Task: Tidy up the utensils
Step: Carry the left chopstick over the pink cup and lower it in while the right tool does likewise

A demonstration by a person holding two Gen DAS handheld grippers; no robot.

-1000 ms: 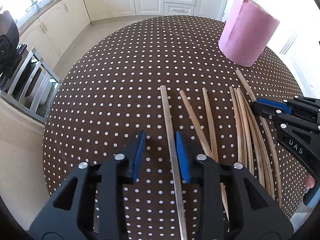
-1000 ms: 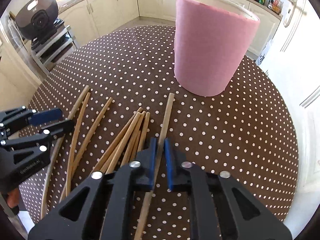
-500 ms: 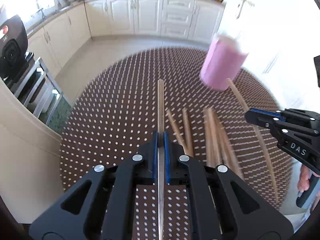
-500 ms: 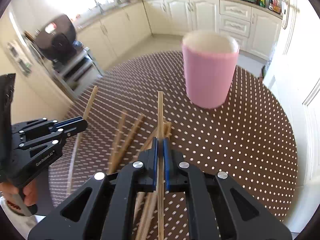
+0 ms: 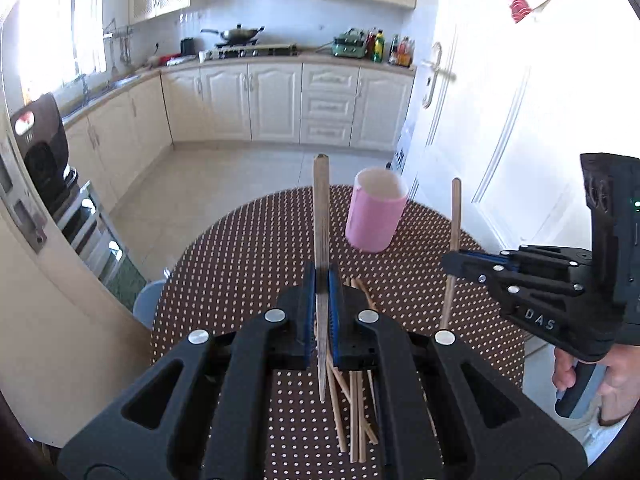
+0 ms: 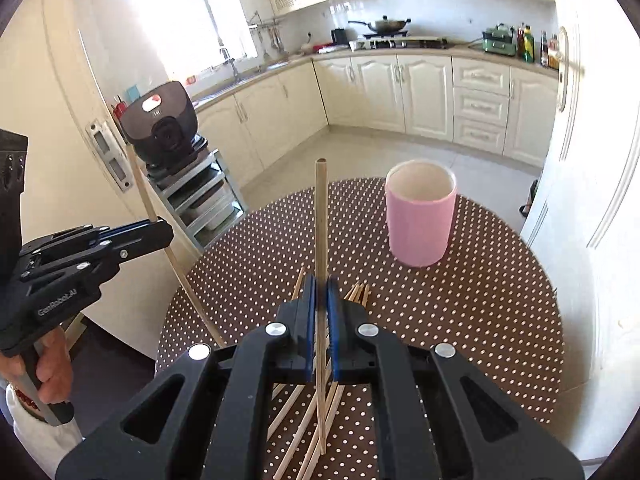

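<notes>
Now the left tongs (image 5: pixel 321 280) clench one chopstick (image 5: pixel 320 216) and the right tongs (image 6: pixel 320 284) clench another chopstick (image 6: pixel 320 216), both lifted at frame centre. The pink cup (image 6: pixel 420 216) looks empty; the pile of chopsticks (image 6: pixel 304 408) waits on the counter (image 6: pixel 460 320) below.

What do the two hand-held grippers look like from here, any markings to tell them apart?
Both are black plastic with blue finger pads and silver screw heads. The left hand-held gripper has "GenRobot.AI" in pale lettering on its side; the right hand-held gripper shows "DAS" and a small green light on its upright body.
</notes>
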